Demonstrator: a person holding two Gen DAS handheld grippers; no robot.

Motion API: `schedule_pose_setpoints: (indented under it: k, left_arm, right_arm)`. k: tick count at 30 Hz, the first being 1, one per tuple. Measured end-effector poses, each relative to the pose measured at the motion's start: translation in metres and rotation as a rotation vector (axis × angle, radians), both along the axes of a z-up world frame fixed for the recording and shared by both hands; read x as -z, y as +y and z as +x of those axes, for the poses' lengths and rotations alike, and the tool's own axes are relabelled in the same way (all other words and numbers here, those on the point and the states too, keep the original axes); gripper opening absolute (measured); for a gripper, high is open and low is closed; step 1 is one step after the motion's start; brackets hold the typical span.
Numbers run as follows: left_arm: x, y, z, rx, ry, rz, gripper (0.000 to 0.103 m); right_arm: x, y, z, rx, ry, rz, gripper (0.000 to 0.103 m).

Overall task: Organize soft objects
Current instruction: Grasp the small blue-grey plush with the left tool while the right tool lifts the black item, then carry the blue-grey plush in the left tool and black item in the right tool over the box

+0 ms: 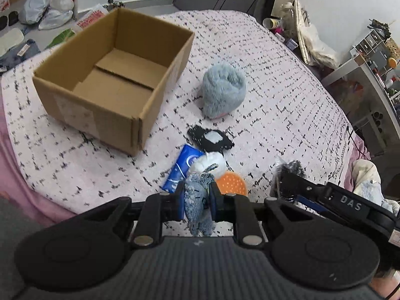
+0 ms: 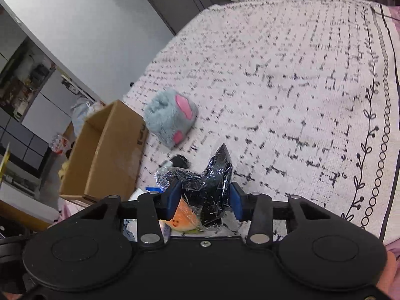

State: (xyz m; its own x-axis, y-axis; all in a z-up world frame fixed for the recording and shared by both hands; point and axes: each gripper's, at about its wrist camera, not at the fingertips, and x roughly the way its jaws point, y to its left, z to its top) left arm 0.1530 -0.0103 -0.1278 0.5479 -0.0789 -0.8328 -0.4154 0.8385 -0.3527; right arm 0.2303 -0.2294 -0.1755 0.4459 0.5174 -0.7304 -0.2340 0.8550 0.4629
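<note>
My left gripper (image 1: 197, 195) is shut on a grey-blue knitted cloth (image 1: 197, 200) and holds it above the bed. Under it lie a blue tissue pack (image 1: 182, 170), a white soft item (image 1: 208, 161), an orange round piece (image 1: 231, 183) and a black patch with a white centre (image 1: 210, 138). A fluffy grey paw slipper (image 1: 223, 90) rests further back. My right gripper (image 2: 205, 196) is shut on a black item wrapped in crinkly clear plastic (image 2: 212, 185). An open, empty cardboard box (image 1: 113, 80) stands at the left.
The bed carries a pink cover with black dashes (image 2: 287, 87). The right gripper's body (image 1: 345, 205) shows at the right of the left wrist view. Bags (image 1: 50, 2) lie on the floor behind the box, and cluttered shelves (image 1: 375, 57) stand to the right.
</note>
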Motion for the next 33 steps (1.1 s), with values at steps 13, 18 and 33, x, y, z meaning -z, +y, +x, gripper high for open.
schedule_pose_setpoints:
  k: [13, 18, 33]
  left_arm:
    - [-0.034, 0.015, -0.004, 0.019, -0.060, 0.062, 0.018]
    - [-0.043, 0.020, -0.003, 0.035, -0.090, 0.080, 0.018]
    - [-0.064, 0.056, 0.009, 0.027, -0.158, 0.113, 0.018]
  right_arm:
    - [-0.041, 0.008, -0.027, 0.038, -0.153, -0.014, 0.041]
    - [-0.050, 0.011, -0.029, 0.057, -0.191, -0.006, 0.041]
    - [-0.072, 0.027, -0.026, 0.058, -0.276, 0.115, 0.041]
